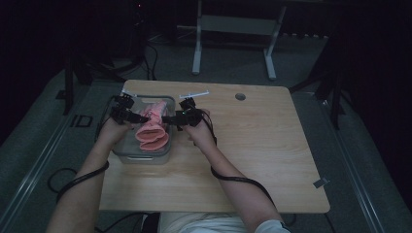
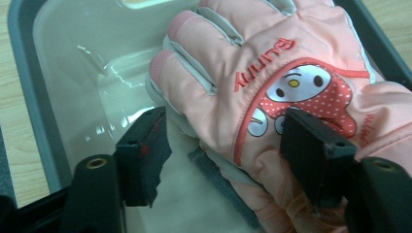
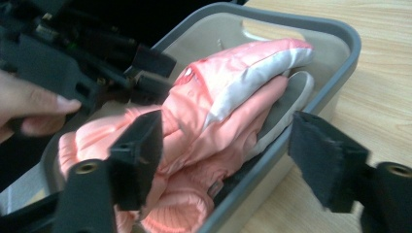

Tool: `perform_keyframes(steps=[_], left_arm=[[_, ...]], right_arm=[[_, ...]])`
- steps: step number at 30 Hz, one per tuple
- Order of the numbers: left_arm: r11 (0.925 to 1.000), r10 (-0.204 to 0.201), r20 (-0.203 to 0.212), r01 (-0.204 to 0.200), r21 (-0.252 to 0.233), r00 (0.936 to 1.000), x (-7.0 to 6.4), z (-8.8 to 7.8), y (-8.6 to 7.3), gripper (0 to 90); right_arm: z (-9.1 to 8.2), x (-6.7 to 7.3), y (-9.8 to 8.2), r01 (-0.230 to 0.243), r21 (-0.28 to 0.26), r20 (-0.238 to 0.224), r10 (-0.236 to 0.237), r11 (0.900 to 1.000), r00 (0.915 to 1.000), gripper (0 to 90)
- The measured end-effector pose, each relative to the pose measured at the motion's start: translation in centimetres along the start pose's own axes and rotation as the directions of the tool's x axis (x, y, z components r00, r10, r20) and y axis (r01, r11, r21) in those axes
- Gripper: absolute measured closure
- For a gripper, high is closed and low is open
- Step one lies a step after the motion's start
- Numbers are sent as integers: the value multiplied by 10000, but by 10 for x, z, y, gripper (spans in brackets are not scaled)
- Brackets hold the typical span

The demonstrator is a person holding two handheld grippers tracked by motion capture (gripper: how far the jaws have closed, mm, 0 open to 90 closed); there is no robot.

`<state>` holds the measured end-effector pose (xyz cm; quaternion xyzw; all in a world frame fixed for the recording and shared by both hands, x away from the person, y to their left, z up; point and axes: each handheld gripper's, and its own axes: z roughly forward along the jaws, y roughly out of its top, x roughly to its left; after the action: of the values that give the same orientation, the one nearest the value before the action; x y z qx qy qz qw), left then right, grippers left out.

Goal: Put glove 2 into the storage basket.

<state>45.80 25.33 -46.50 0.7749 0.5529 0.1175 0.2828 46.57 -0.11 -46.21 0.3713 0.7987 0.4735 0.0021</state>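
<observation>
A pink padded glove (image 1: 151,127) with a cartoon face lies in a grey plastic bin (image 1: 145,158) at the table's left. My left gripper (image 1: 141,118) reaches in from the bin's left side. In the left gripper view its jaws stand apart (image 2: 226,145): one over the bin floor (image 2: 73,63), the other over the glove (image 2: 272,58), neither pressing on it. My right gripper (image 1: 167,119) comes from the bin's right. Its jaws are open (image 3: 228,155) and straddle the bin's wall (image 3: 340,34), with the glove (image 3: 228,92) between them, not gripped. The left gripper (image 3: 121,63) shows beyond.
The bin stands on a light wooden table (image 1: 252,145) with a round grommet hole (image 1: 240,96) at the back. Two white strips (image 1: 193,94) lie behind the bin. Cables trail from both forearms. Desk legs stand on the dark floor beyond the table.
</observation>
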Motion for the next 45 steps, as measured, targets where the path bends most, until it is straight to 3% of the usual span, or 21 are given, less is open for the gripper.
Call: perform_keyframes(steps=[3,7,12,15,22,27,30,31,35,36,38,44,45], left_arm=[[9999,117,-279,-120,-107,9995,0,-5,1,240],[9984,281,-587,-309,-472,9979,-3,-10,2,143],[9975,260,-521,-294,-647,9983,-3,-15,3,101],[9931,358,-754,-438,-1084,9965,-6,-23,4,75],[9800,672,-109,-681,-1872,9977,-26,-41,6,24],[9676,1160,386,-1042,-2300,9925,-51,-50,3,25],[9585,1573,413,-1424,-2469,9867,-68,-53,1,24],[9585,1573,413,-1424,-2469,9867,-68,-53,1,24],[9446,2065,629,-1822,-2731,9764,-91,-59,0,25],[9366,2305,643,-2034,-2854,9709,-100,-61,-1,24],[9283,2701,728,-2396,-2842,9601,-112,-62,-2,25],[9070,3284,1328,-2730,-3206,9352,-145,-64,-9,25],[9032,3428,1452,-2831,-3226,9281,-150,-64,-10,25]], right_arm=[[-8,-6,-4,110,-47,-39,-111,9999,9999,203],[-16,-10,-5,230,-176,52,-230,9996,9997,204],[-23,-10,-5,455,-301,-2,-455,9985,9990,198],[-28,-11,-5,556,-395,39,-555,9977,9984,195],[-40,-14,-7,731,-503,18,-731,9961,9973,191],[-49,-17,-10,1013,-490,95,-1009,9937,9948,182],[-56,-20,-12,1115,-463,202,-1107,9927,9936,182],[-56,-20,-12,1115,-463,202,-1107,9927,9936,182],[-66,-22,-15,1375,-423,231,-1366,9896,9904,181],[-68,-22,-16,1442,-396,229,-1434,9888,9894,180],[-74,-24,-19,1584,-353,263,-1575,9867,9872,179],[-89,-29,-30,1694,-342,330,-1683,9850,9852,179],[-91,-29,-32,1719,-339,344,-1707,9845,9847,177]])
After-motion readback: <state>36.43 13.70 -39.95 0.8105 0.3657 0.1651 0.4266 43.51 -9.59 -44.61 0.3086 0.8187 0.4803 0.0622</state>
